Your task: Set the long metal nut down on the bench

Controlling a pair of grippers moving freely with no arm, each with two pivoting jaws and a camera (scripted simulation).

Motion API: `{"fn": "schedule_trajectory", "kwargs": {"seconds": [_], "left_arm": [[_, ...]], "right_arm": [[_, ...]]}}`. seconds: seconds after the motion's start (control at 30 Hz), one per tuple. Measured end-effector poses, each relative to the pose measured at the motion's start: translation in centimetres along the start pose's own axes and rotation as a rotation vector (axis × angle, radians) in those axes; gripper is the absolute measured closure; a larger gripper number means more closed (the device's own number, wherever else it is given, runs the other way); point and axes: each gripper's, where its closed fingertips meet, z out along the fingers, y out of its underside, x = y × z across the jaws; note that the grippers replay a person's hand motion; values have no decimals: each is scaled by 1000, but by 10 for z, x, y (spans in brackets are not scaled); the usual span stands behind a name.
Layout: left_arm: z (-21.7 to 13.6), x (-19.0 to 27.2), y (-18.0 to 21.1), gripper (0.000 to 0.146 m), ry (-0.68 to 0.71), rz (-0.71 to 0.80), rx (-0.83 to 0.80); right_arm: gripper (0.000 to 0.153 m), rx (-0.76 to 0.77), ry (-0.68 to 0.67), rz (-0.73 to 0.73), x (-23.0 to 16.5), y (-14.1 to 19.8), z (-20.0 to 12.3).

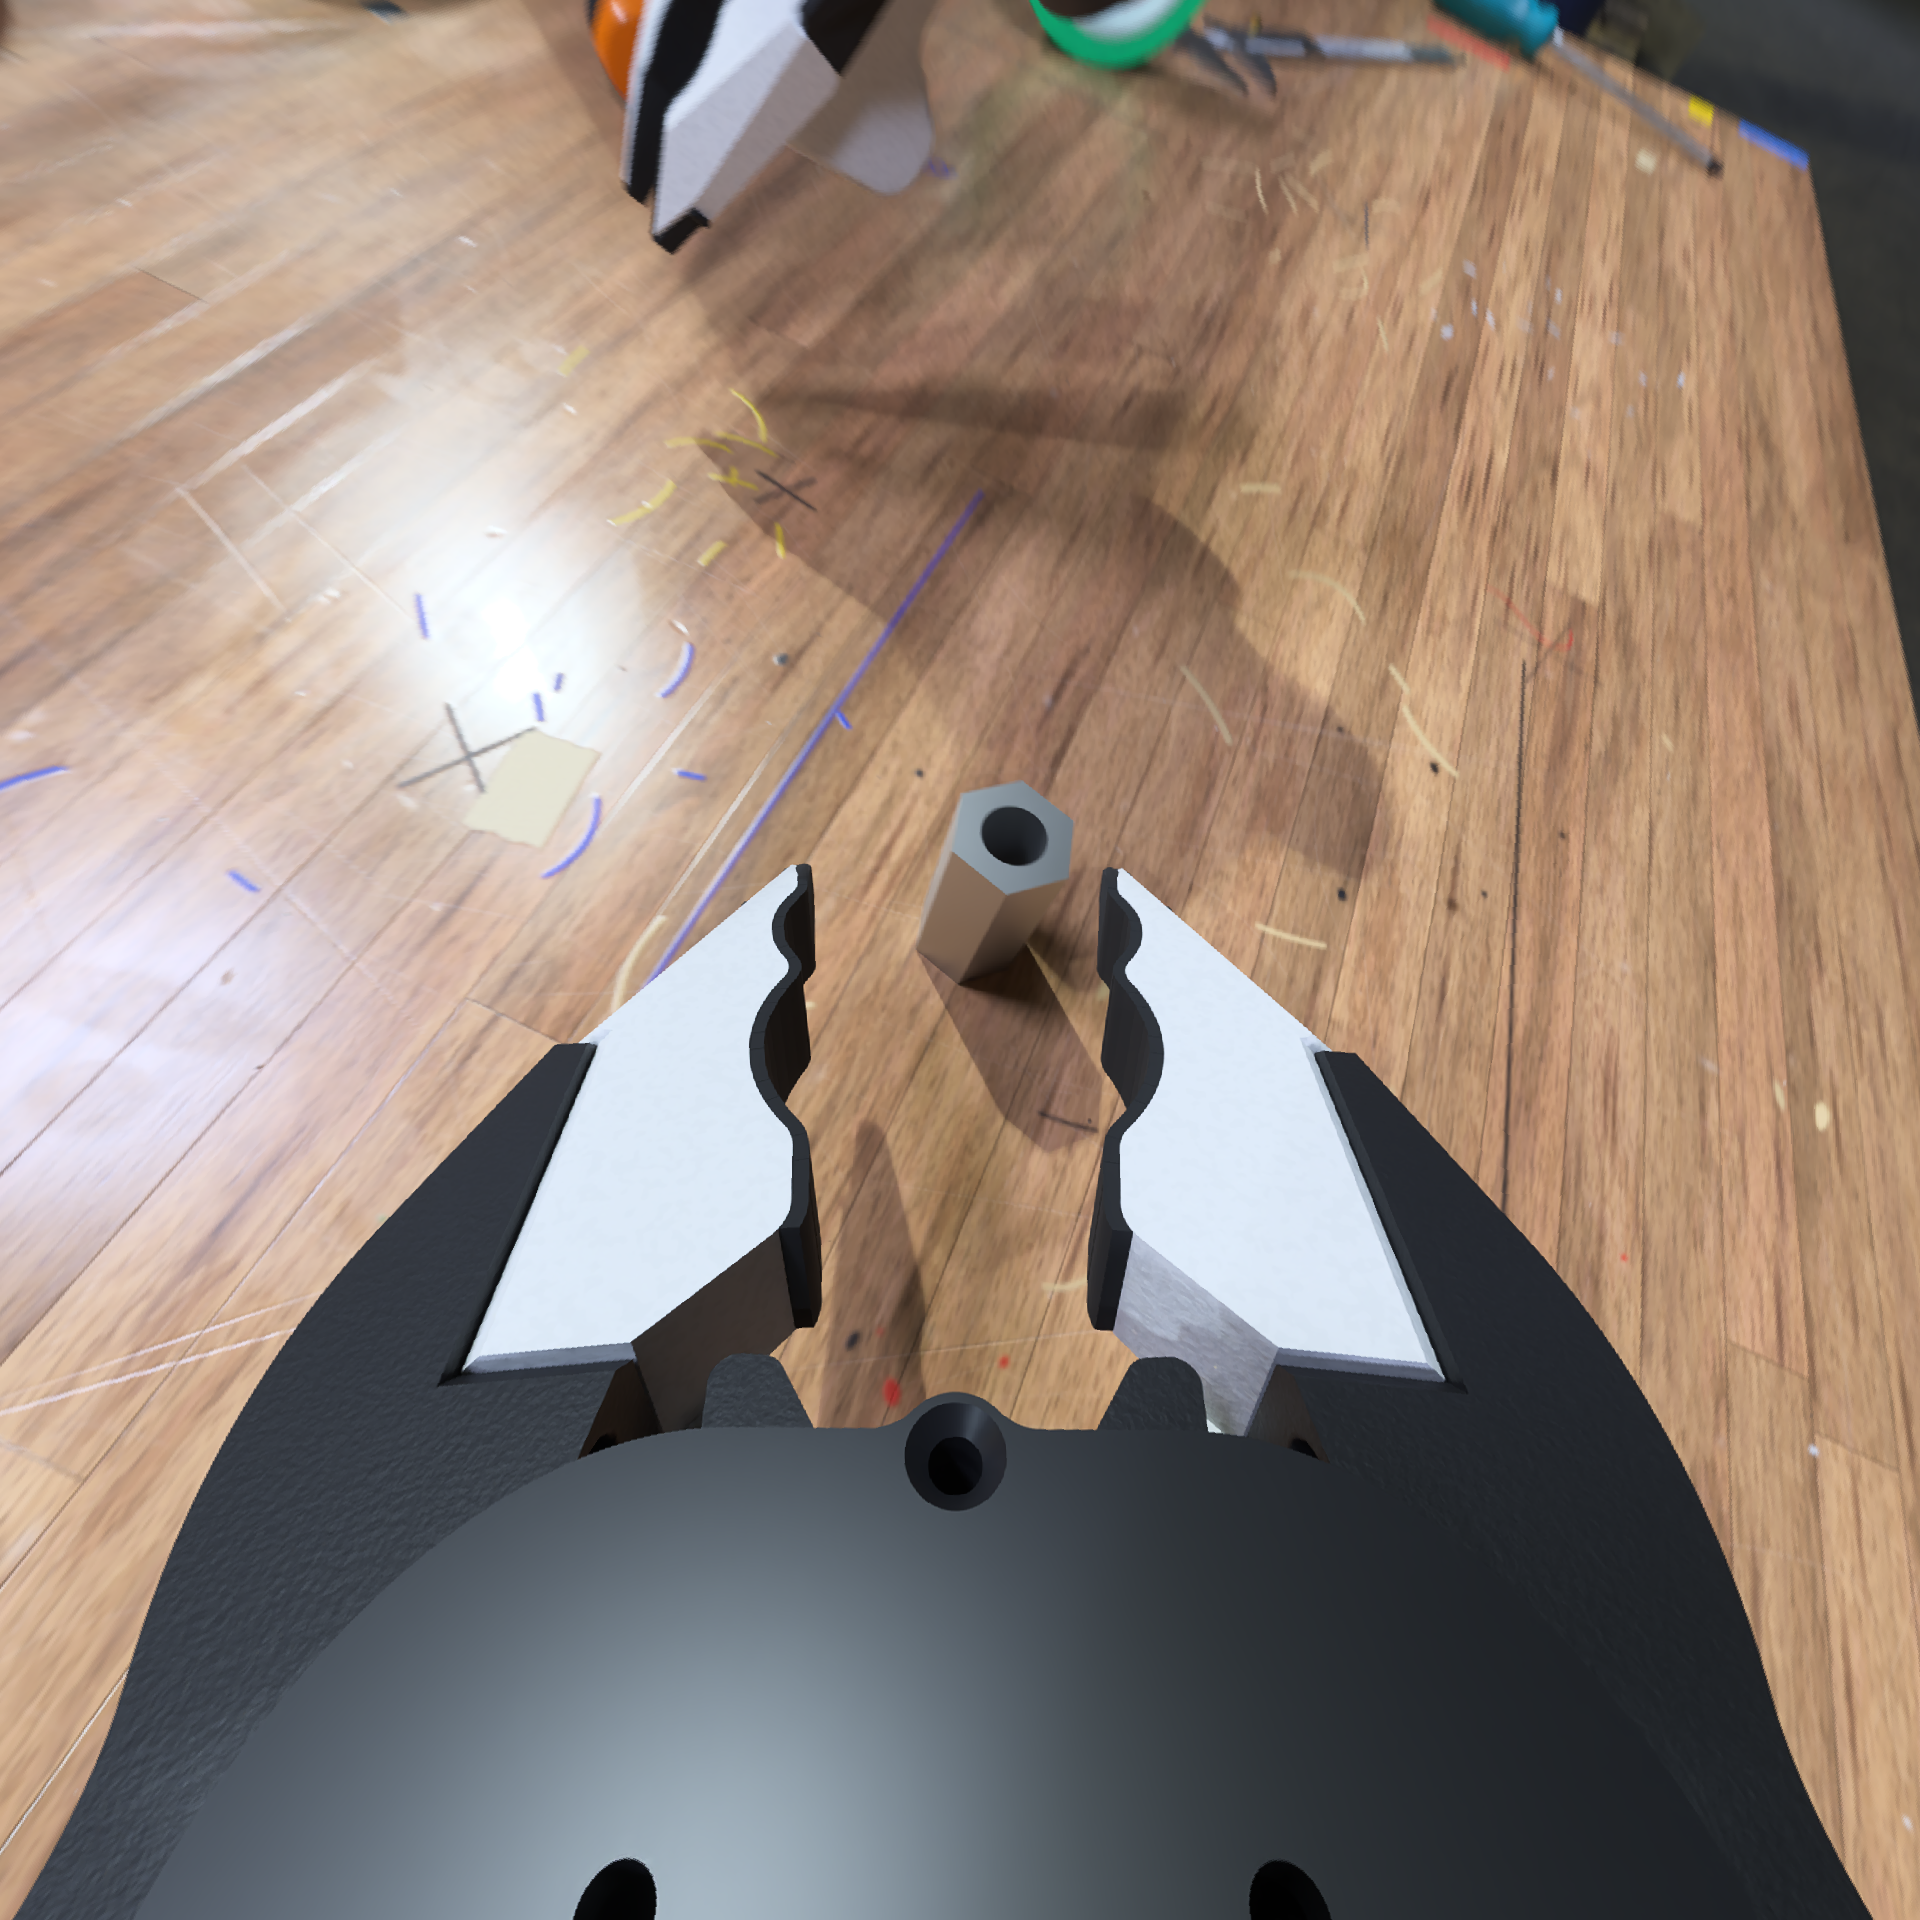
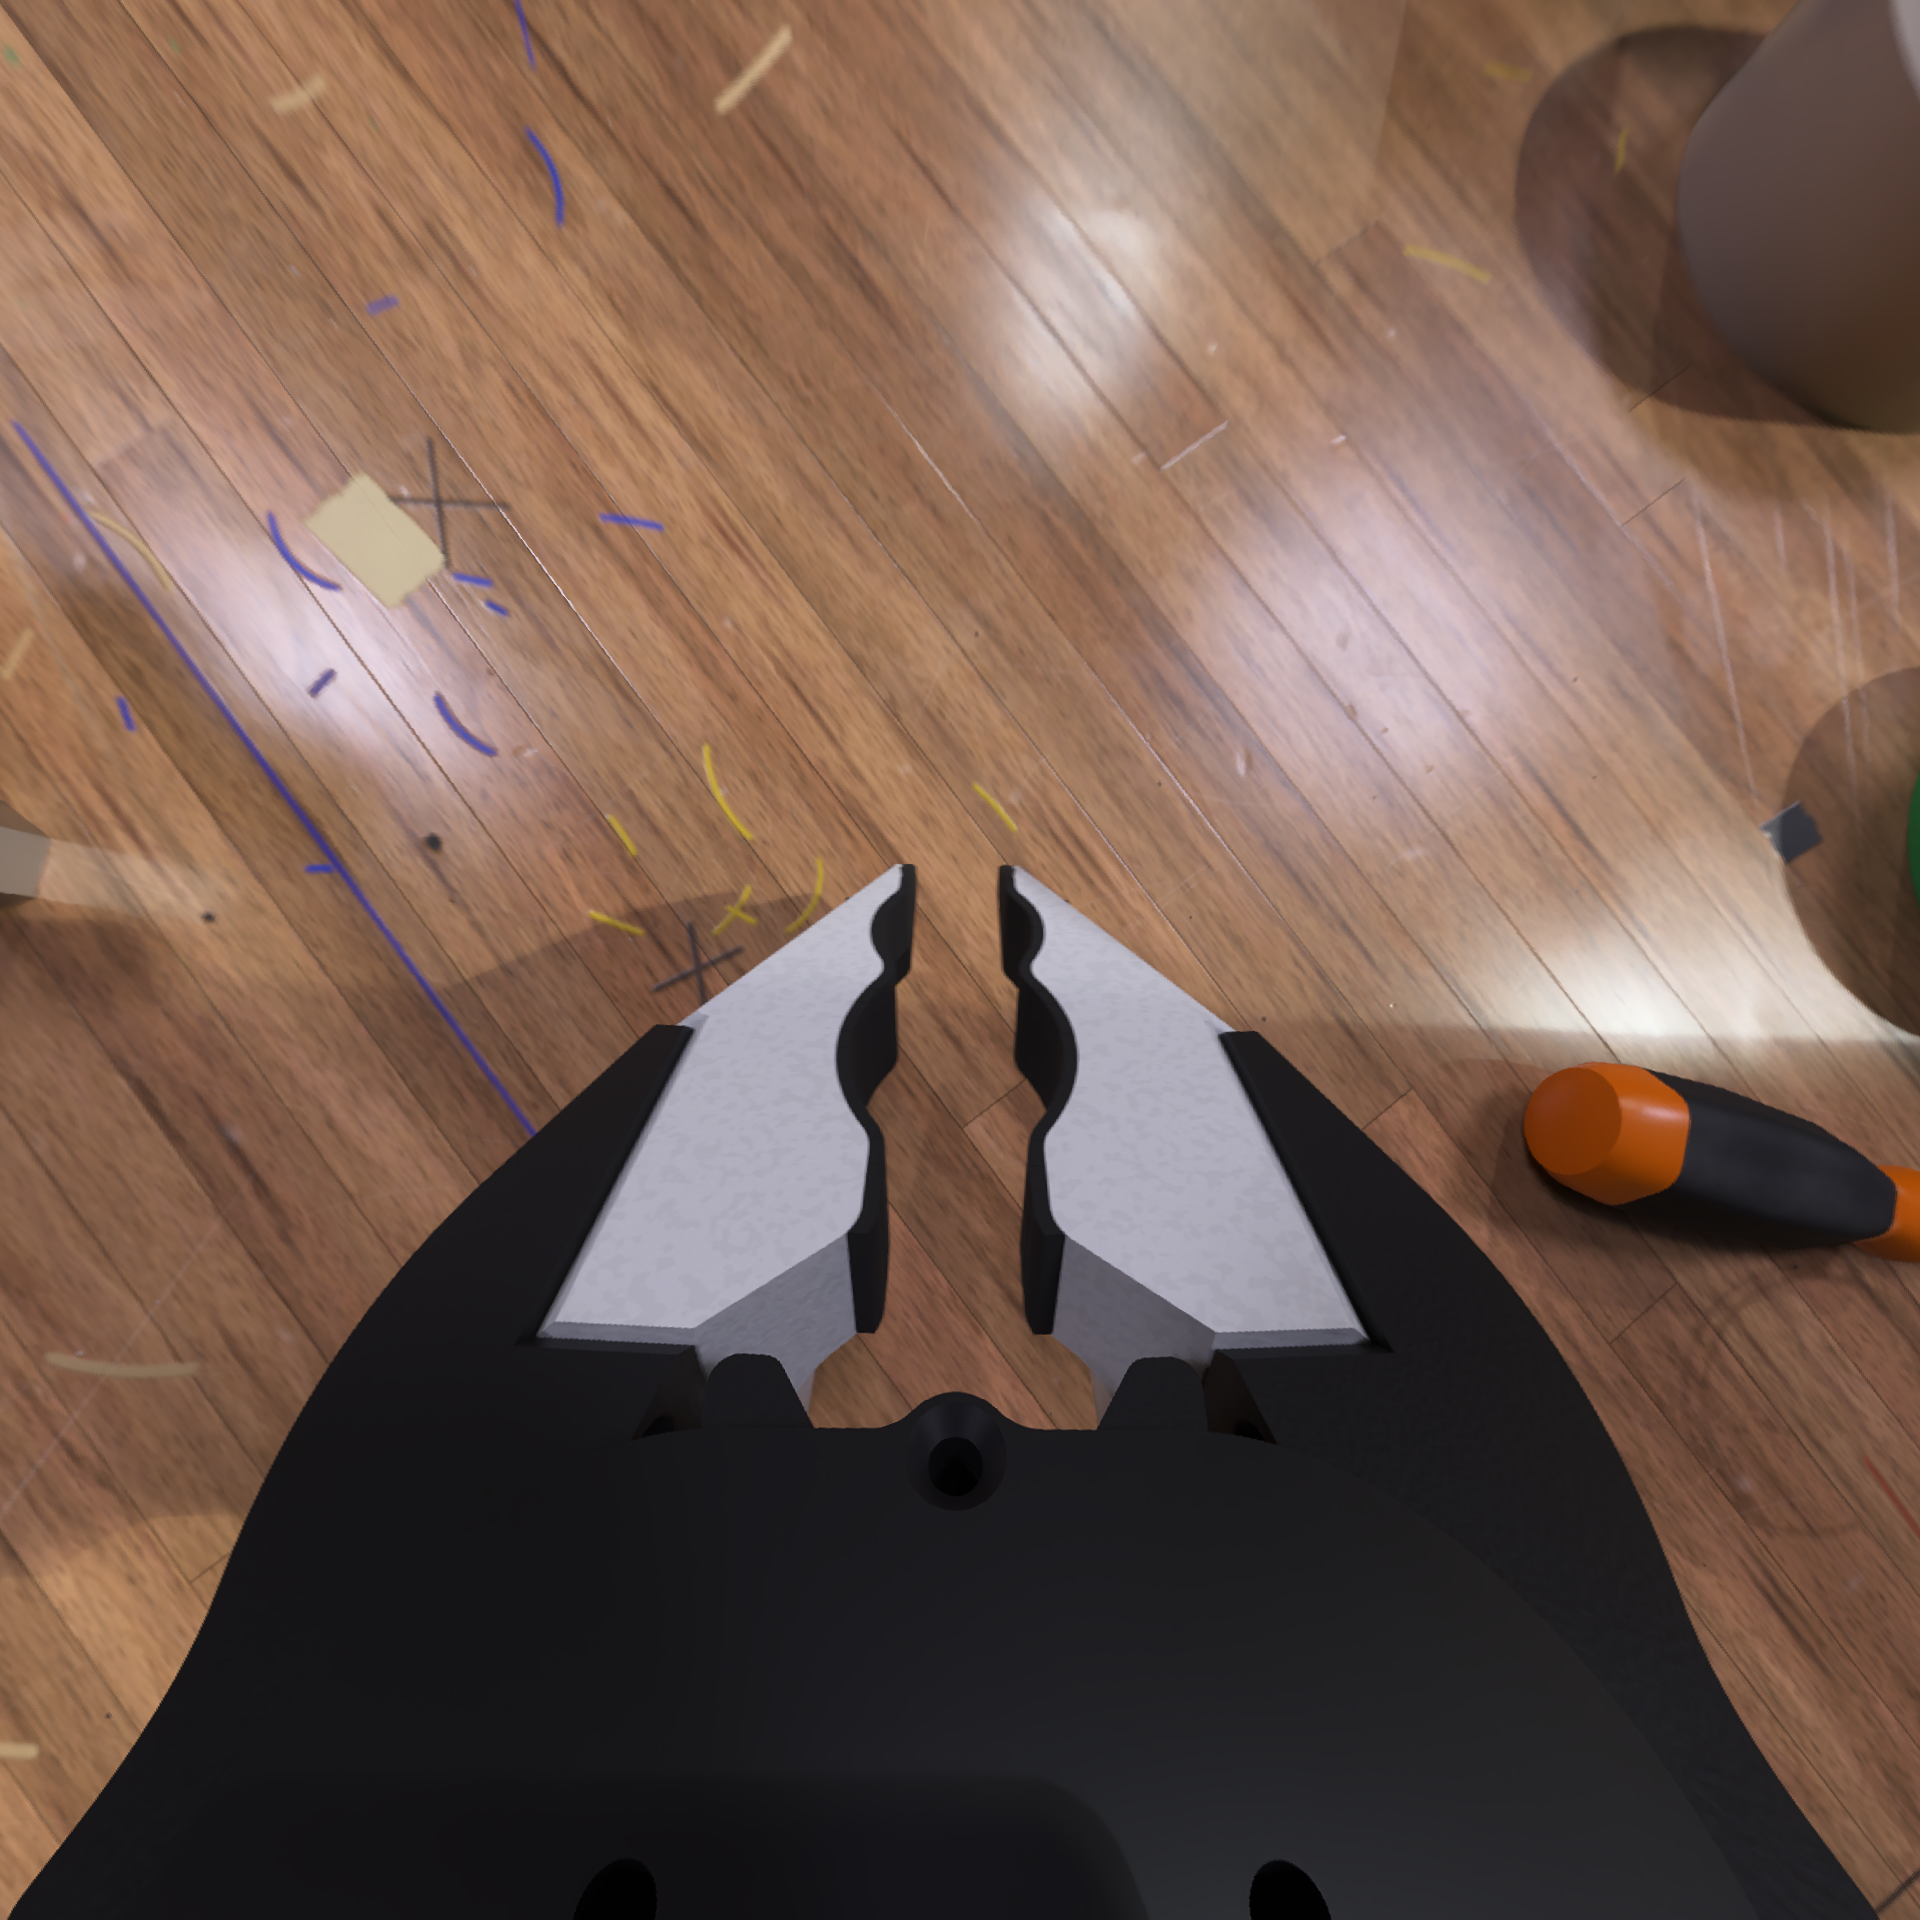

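The long metal nut (image 1: 992,904), a grey hexagonal sleeve with a round bore, stands upright on the wooden bench (image 1: 1351,520). It is just beyond the tips of my left gripper (image 1: 957,876), which is open and empty, with no finger touching it. My right gripper (image 2: 956,873) hovers over bare bench (image 2: 1143,623), its fingers a narrow gap apart with nothing between them. It also shows at the far top of the left wrist view (image 1: 686,208). A pale piece (image 2: 19,857) cut off by the left edge of the right wrist view cannot be identified.
A green tape roll (image 1: 1117,31), pliers (image 1: 1236,57) and a teal-handled screwdriver (image 1: 1507,21) lie at the far end. An orange-and-black tool handle (image 2: 1704,1153) and a grey container (image 2: 1808,208) are right of my right gripper. The bench edge (image 1: 1849,416) runs along the right.
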Motion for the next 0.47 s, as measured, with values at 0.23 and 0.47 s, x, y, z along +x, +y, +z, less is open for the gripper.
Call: {"fn": "schedule_trajectory", "kwargs": {"seconds": [0.23, 0.47], "left_arm": [[-16, -24, -27, 90, -153, -53, 158], [-23, -34, -58, 87, -303, -39, 287]], "right_arm": [[152, 136, -45, 31, -12, -31, -30], [153, 328, -94, -22, -42, -78, -76]]}}
